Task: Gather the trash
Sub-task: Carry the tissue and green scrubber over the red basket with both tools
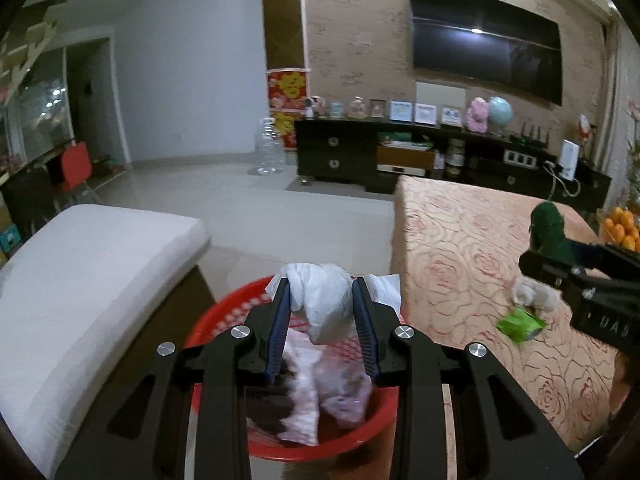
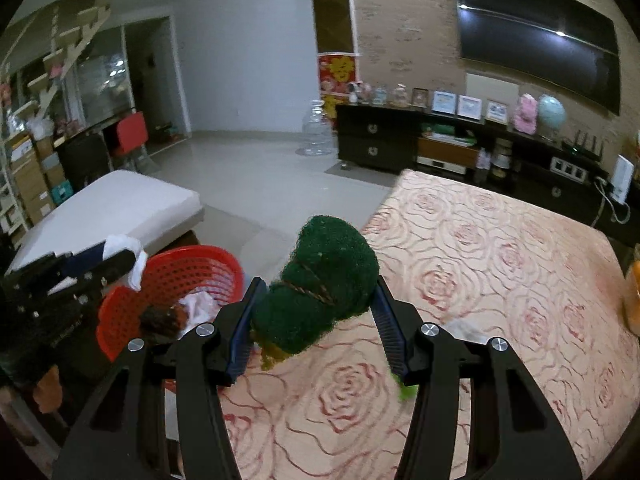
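Left hand-held gripper clamps crumpled white tissue above the red basket — right hand-held gripper clamps a green scouring pad.

Red basket, white tissue, green scouring pad, rose-patterned tablecloth

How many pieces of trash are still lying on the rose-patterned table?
2. A crumpled beige tissue wad lies near the table's right side, and a green plastic wrapper lies touching it on the rose-patterned tablecloth. More could be hidden behind the right gripper.
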A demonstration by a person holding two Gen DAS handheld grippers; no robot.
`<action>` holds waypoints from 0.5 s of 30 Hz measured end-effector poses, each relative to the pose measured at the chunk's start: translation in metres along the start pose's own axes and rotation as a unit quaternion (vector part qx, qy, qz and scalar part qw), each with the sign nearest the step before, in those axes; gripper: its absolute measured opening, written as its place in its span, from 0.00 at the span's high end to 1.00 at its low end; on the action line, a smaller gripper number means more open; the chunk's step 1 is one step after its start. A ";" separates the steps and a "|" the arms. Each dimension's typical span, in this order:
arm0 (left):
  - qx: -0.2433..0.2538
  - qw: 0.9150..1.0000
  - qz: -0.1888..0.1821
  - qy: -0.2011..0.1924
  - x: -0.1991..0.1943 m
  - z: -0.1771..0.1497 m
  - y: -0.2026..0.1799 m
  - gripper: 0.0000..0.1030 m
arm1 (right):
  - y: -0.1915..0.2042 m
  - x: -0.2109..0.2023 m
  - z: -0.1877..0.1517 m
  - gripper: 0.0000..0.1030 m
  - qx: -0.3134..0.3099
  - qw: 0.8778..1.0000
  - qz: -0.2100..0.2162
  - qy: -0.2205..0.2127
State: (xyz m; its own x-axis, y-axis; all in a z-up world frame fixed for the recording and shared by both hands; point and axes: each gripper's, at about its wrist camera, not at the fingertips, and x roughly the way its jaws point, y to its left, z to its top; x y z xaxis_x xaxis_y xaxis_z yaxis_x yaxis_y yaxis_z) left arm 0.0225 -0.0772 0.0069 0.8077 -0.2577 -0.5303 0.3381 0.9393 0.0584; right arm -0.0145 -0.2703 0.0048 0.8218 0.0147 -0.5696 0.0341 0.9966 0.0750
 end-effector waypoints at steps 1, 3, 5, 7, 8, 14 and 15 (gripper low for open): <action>-0.002 1.000 0.006 0.000 -0.001 0.001 0.006 0.71 | 0.006 0.002 0.002 0.50 -0.007 1.000 0.003 0.000; -0.009 1.000 0.016 0.001 -0.001 0.003 0.019 0.71 | 0.016 0.006 0.004 0.50 -0.013 1.000 0.013 0.002; -0.019 1.000 0.023 0.004 0.002 0.003 0.030 0.71 | 0.023 0.010 0.007 0.50 -0.015 0.999 0.028 0.007; -0.035 0.999 0.023 0.010 0.006 0.002 0.039 0.71 | 0.032 0.014 0.011 0.50 -0.021 0.999 0.034 0.011; -0.039 0.999 0.023 0.012 0.009 0.002 0.042 0.71 | 0.036 0.016 0.012 0.50 -0.025 0.999 0.039 0.013; -0.053 0.998 0.029 0.022 0.020 -0.001 0.055 0.71 | 0.060 0.034 0.030 0.50 -0.056 0.996 0.064 0.028; -0.053 0.998 0.031 0.024 0.022 -0.002 0.054 0.71 | 0.061 0.036 0.032 0.50 -0.058 0.996 0.066 0.028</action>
State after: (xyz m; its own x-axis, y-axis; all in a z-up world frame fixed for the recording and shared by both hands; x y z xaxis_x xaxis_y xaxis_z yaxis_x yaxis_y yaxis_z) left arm 0.0577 -0.0319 -0.0030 0.8010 -0.1891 -0.5680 0.2326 0.9726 0.0041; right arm 0.0356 -0.2111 0.0154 0.7809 0.1484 -0.6067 -0.1420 0.9881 0.0589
